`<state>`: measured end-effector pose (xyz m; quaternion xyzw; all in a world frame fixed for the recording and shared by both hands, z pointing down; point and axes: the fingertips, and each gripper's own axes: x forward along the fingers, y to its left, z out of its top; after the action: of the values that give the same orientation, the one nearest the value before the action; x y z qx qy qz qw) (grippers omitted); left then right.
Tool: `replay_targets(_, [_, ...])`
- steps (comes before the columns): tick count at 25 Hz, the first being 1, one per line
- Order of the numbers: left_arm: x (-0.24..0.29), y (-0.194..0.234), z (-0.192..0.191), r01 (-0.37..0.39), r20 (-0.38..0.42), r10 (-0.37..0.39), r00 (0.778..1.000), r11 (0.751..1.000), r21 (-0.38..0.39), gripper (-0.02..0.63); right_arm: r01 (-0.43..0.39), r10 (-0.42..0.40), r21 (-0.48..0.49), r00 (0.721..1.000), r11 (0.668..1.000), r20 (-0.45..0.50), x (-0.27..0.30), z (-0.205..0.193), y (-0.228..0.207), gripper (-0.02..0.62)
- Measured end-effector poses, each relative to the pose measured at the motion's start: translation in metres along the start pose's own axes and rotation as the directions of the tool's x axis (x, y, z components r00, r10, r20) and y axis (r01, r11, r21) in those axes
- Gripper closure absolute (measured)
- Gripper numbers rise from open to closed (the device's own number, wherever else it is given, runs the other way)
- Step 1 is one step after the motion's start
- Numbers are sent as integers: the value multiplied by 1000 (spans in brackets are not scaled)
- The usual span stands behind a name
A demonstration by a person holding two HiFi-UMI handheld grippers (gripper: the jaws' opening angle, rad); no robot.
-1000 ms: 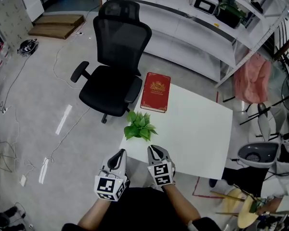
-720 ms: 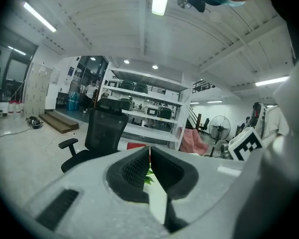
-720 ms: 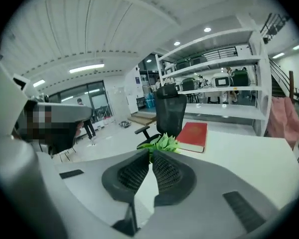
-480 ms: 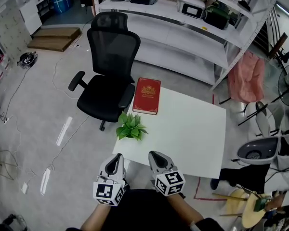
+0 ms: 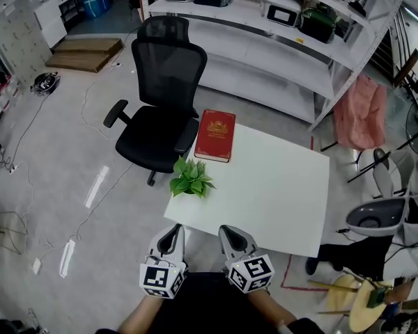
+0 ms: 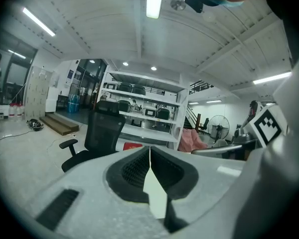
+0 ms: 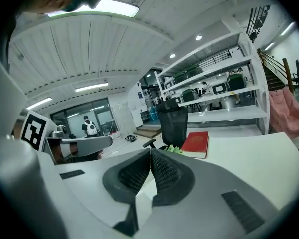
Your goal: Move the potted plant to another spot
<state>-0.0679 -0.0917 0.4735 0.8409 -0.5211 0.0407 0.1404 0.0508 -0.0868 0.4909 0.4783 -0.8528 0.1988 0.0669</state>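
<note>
Counts, head view. One table (image 5: 279, 193), with one plant (image 5: 189, 178) and one red book (image 5: 216, 136) on it. One chair (image 5: 160, 96). Two grippers: left gripper (image 5: 172, 229) and right gripper (image 5: 230, 231). One rack (image 5: 265, 44), with at least four appliances (image 5: 282, 9) on one shelf. One pink cloth (image 5: 361, 113). The right gripper view adds one distant person (image 7: 91, 128).

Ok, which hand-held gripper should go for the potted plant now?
Left, narrowly. The potted plant stands at the near left corner of the table, more nearly straight ahead of the left hand-held gripper than of the right hand-held gripper. Both are shut and empty, so either must open first.
</note>
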Motion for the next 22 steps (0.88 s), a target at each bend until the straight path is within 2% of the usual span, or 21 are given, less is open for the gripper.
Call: replay_targets(22, [-12, 2, -4, 13, 2, -13, 1000, 1000, -13, 584, -13, 13, -22, 1000, 1000, 18, -6, -1, 13, 583])
